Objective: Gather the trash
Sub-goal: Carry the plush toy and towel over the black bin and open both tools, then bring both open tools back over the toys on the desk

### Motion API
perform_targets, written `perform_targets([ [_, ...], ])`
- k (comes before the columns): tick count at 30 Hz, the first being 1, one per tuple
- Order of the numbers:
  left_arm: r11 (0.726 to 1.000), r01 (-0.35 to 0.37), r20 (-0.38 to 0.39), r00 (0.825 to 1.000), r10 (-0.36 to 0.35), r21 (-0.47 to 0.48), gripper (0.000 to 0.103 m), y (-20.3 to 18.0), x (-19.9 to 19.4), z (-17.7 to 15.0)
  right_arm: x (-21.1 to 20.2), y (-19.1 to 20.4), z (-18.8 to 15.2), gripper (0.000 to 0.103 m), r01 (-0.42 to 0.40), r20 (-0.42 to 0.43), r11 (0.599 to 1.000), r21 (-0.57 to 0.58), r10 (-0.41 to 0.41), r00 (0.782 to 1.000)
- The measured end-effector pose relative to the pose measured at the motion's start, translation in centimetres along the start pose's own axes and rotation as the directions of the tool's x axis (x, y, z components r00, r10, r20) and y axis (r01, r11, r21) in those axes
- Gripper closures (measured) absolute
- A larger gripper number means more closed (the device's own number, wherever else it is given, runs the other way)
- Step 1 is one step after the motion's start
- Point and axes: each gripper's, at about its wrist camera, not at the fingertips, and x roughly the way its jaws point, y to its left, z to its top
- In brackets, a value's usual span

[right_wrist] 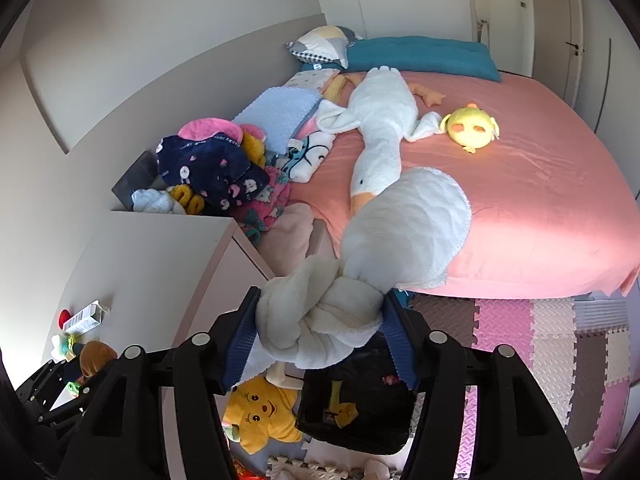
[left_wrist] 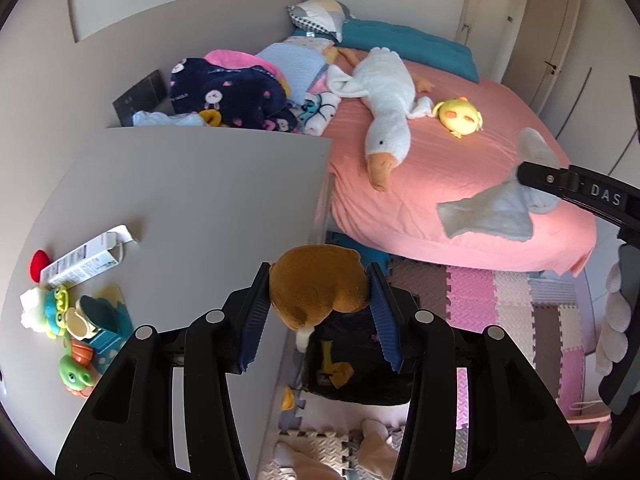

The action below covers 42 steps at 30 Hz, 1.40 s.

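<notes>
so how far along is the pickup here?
Done: the black bin on the floor mat already holds something yellow. In hand: left gripper clamps a brown plush; right gripper clamps a white plush above the bin. Left: goose plush, yellow chick plush, star plush.

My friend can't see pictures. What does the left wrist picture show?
The left gripper squeezes a brown plush toy above a black bin. Beyond lie a pink bed and a white goose plush.

A brown plush toy point(left_wrist: 318, 286) hangs clamped above a black bin point(left_wrist: 356, 364); a white plush point(right_wrist: 320, 320) hangs above the same bin.
</notes>
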Motion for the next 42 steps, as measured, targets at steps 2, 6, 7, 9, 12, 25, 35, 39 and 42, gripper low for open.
perform_targets([
  [2, 0.999, 0.009, -0.001, 1.000, -0.009, 0.034, 0.011, -1.3, 0.0, -0.1, 0.1, 0.1, 0.1, 0.034, 0.028, -0.009, 0.999, -0.020, -0.028, 1.000],
  [6, 0.993, -0.003, 0.023, 1.000, 0.000, 0.115, 0.008, -3.3, -0.1, -0.3, -0.3, 0.1, 0.4, 0.027, 0.055, 0.025, 0.998, -0.031, -0.055, 0.998],
  [7, 0.993, 0.002, 0.019, 1.000, -0.004, 0.119, 0.008, -3.4, 0.0, -0.2, -0.4, 0.1, 0.4, 0.027, 0.059, 0.028, 0.998, -0.032, -0.058, 0.998],
  [9, 0.993, 0.002, 0.016, 1.000, -0.004, 0.120, 0.008, -3.5, 0.2, -0.2, -0.3, 0.0, 0.6, 0.027, 0.059, 0.027, 0.998, -0.034, -0.058, 0.998],
  [12, 0.993, -0.002, 0.014, 1.000, 0.001, 0.117, 0.008, -3.2, 0.3, 0.0, -0.2, -0.2, 0.6, 0.027, 0.064, 0.030, 0.997, -0.031, -0.063, 0.998],
  [25, 0.997, -0.046, 0.005, 0.999, 0.046, 0.069, 0.008, -0.2, 0.2, -0.4, 0.8, 1.4, 0.4, 0.027, 0.040, 0.012, 0.998, -0.042, -0.039, 0.999],
  [35, 0.995, -0.101, -0.003, 0.995, 0.101, 0.000, 0.008, 4.1, -0.9, -2.0, 2.2, 5.9, -0.1, 0.027, -0.008, -0.017, 0.995, -0.100, 0.006, 1.000],
  [39, 0.991, -0.130, -0.010, 0.992, 0.130, -0.040, 0.008, 6.4, -1.5, -2.8, 2.9, 8.3, -0.6, 0.027, -0.031, -0.035, 0.991, -0.128, 0.027, 0.999],
  [42, 0.986, -0.154, -0.015, 0.988, 0.153, -0.068, 0.008, 8.1, -2.0, -3.6, 3.4, 9.8, -1.0, 0.027, -0.048, -0.049, 0.988, -0.143, 0.042, 0.998],
])
